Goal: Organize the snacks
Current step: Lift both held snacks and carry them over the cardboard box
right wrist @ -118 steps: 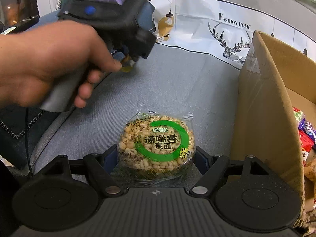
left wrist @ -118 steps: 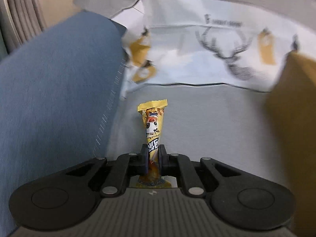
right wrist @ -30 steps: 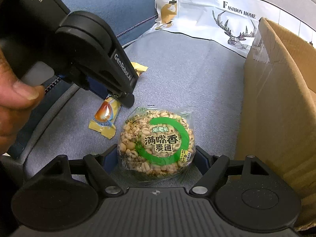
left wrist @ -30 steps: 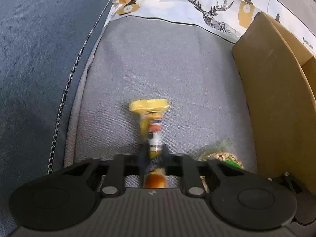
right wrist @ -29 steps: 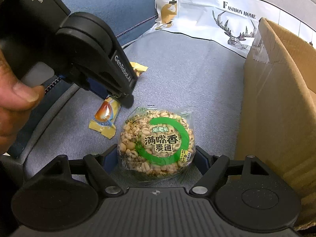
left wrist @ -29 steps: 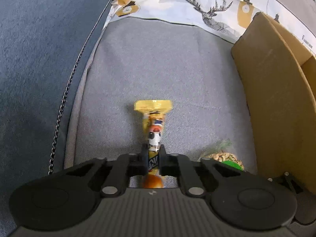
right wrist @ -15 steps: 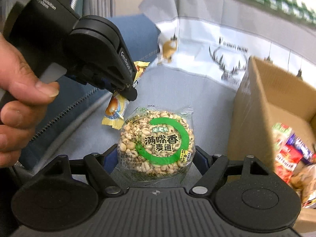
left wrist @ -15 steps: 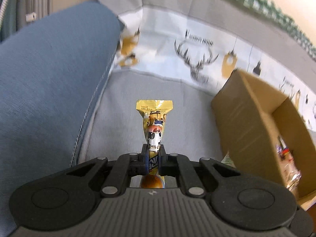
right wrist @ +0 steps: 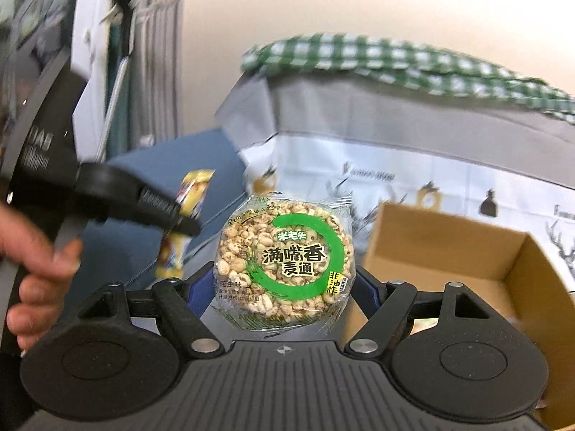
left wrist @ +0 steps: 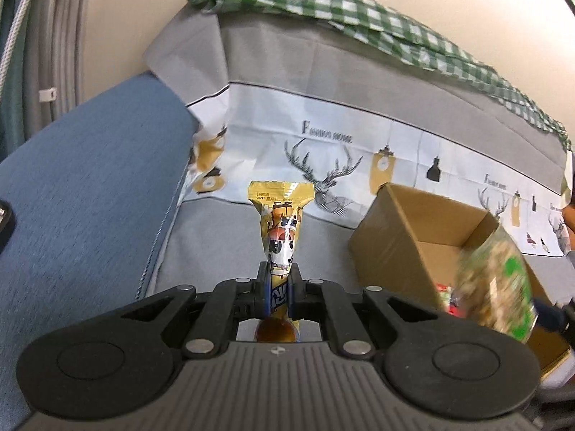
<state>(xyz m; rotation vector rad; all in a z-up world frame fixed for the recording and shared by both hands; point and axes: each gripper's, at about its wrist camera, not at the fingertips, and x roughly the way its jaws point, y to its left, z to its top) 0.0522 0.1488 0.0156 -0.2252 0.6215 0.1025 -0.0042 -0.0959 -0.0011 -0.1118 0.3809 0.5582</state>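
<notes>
Both snacks had come up off the grey sofa seat (left wrist: pixel 222 237) where they lay a second earlier; each gripper now carried its load in the air, which I judge to mean the pick-up was over and the carry to the cardboard box (left wrist: pixel 424 226) had begun. The left gripper (left wrist: pixel 279 280) was clenched on the yellow snack stick (left wrist: pixel 281 222), its jaws pinched on the lower part of the wrapper so the crimped top stood upright ahead of them; the right gripper (right wrist: pixel 285 287) grasped the round puffed-grain cake (right wrist: pixel 285 256) by its two sides, green ring label facing the camera. In the left wrist view that cake showed as a blur at the right edge, over the near part of the box; in the right wrist view the box (right wrist: pixel 449 251) lay ahead and to the right, open-topped, with coloured packets just visible inside from the left view.

Around them: a blue armrest (left wrist: pixel 82 186) on the left, a deer-print cover (left wrist: pixel 323 158) over the sofa back, a green checked cloth (left wrist: pixel 323 14) on top. The box's near wall stood between the stick and the inside; the two grippers, close together, could crowd each other over the opening.
</notes>
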